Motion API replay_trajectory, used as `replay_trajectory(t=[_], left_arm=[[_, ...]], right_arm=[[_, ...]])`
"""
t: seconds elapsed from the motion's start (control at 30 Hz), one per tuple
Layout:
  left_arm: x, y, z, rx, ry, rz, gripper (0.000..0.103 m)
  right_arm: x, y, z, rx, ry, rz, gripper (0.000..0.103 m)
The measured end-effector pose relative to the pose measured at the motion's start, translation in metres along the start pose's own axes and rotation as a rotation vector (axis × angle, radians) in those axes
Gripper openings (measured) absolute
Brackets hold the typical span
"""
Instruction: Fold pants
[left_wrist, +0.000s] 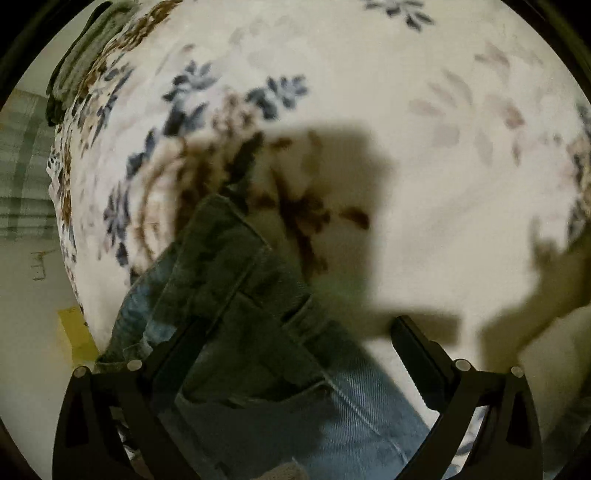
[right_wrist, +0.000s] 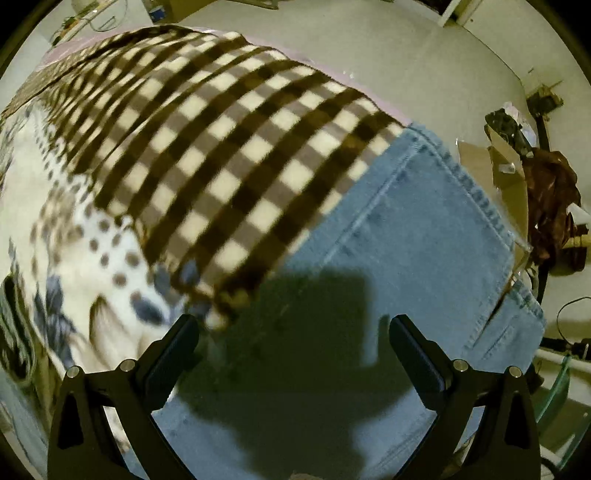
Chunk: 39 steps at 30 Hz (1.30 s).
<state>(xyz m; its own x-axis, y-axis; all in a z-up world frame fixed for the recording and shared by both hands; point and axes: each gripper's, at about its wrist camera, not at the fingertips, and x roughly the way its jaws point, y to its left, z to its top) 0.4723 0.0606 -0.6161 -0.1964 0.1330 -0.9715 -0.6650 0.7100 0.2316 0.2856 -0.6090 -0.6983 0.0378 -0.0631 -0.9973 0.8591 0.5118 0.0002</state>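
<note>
While its two black fingers stand wide apart, the left hand-held gripper (left_wrist: 295, 332) hangs over the waist end of the pants (left_wrist: 258, 332), gripping nothing. The denim here is pale blue with a diagonal twill grain, and a darker, greenish stretch with stitched seams and a belt loop lies between the fingers. Beyond it spreads a soft cream bedcover (left_wrist: 406, 129) printed with blurred navy and brown flowers, rounded by the lens; a blocky shadow falls across it. At the far left edge lies a folded grey-green cloth (left_wrist: 85, 62).

The right hand-held gripper (right_wrist: 293, 332) is likewise spread wide and empty, poised above a flat panel of the same light denim, where a double-stitched seam runs diagonally and a thick hemmed edge ends near the bed's side. A fleecy brown-and-cream checked blanket (right_wrist: 221, 147) touches the denim's upper edge. To the left, the bedcover shows dots and flowers. Pale floor (right_wrist: 406, 55) lies beyond, with clutter at right.
</note>
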Motion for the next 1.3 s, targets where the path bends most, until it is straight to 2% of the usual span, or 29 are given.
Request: replay_trajectory(t=[0.1, 0.13, 0.2, 0.23, 0.27, 0.3, 0.37, 0.4, 0.47, 0.5, 0.67, 0.83, 0.97, 1.1, 1.2, 1.3], left_arm=[[0.002, -0.008, -0.004, 0.027, -0.037, 0.030, 0.102], [0.002, -0.010, -0.005, 0.033, -0.047, 0.027, 0.098], [0.001, -0.011, -0.007, 0.041, -0.073, -0.014, 0.075], [0.000, -0.012, -0.008, 0.046, -0.085, -0.052, 0.051], [0.000, -0.011, -0.008, 0.051, -0.093, -0.049, 0.036], [-0.002, -0.011, -0.008, 0.051, -0.100, -0.039, 0.028], [-0.004, -0.004, -0.008, 0.027, -0.103, -0.076, 0.018], [-0.007, 0.003, -0.008, 0.005, -0.104, -0.111, 0.017], [-0.014, 0.016, -0.010, -0.026, -0.116, -0.178, 0.015], [-0.018, 0.022, -0.012, -0.035, -0.122, -0.205, 0.014], [-0.046, 0.056, -0.025, -0.063, -0.145, -0.339, 0.013], [-0.064, 0.109, -0.048, -0.078, -0.150, -0.463, 0.013], [-0.080, 0.144, -0.077, -0.050, -0.170, -0.539, 0.013], [-0.085, 0.195, -0.107, -0.052, -0.162, -0.597, 0.013], [-0.076, 0.232, -0.122, -0.055, -0.143, -0.623, 0.013], [-0.061, 0.255, -0.136, -0.028, -0.140, -0.609, 0.013]], right_arm=[[0.013, 0.003, 0.015, 0.033, 0.036, -0.012, 0.103], [0.017, 0.003, 0.018, 0.044, 0.050, -0.017, 0.103], [0.026, 0.000, 0.024, 0.078, 0.086, -0.012, 0.102], [0.031, -0.005, 0.027, 0.099, 0.102, -0.008, 0.099], [0.035, -0.011, 0.029, 0.117, 0.112, -0.009, 0.094], [0.036, -0.017, 0.029, 0.130, 0.117, -0.007, 0.091], [0.037, -0.026, 0.032, 0.156, 0.122, 0.005, 0.080], [0.035, -0.032, 0.033, 0.159, 0.120, 0.012, 0.065], [0.029, -0.041, 0.035, 0.151, 0.107, 0.033, 0.017], [0.026, -0.043, 0.036, 0.143, 0.103, 0.042, 0.008], [-0.005, -0.054, 0.036, 0.104, 0.058, 0.083, 0.006], [-0.051, -0.084, 0.015, 0.062, 0.020, 0.138, 0.005], [-0.097, -0.119, -0.018, 0.057, -0.030, 0.211, 0.005], [-0.136, -0.151, -0.070, 0.050, -0.083, 0.246, 0.005], [-0.145, -0.187, -0.104, 0.060, -0.095, 0.238, 0.005], [-0.142, -0.227, -0.133, 0.091, -0.087, 0.236, 0.005]])
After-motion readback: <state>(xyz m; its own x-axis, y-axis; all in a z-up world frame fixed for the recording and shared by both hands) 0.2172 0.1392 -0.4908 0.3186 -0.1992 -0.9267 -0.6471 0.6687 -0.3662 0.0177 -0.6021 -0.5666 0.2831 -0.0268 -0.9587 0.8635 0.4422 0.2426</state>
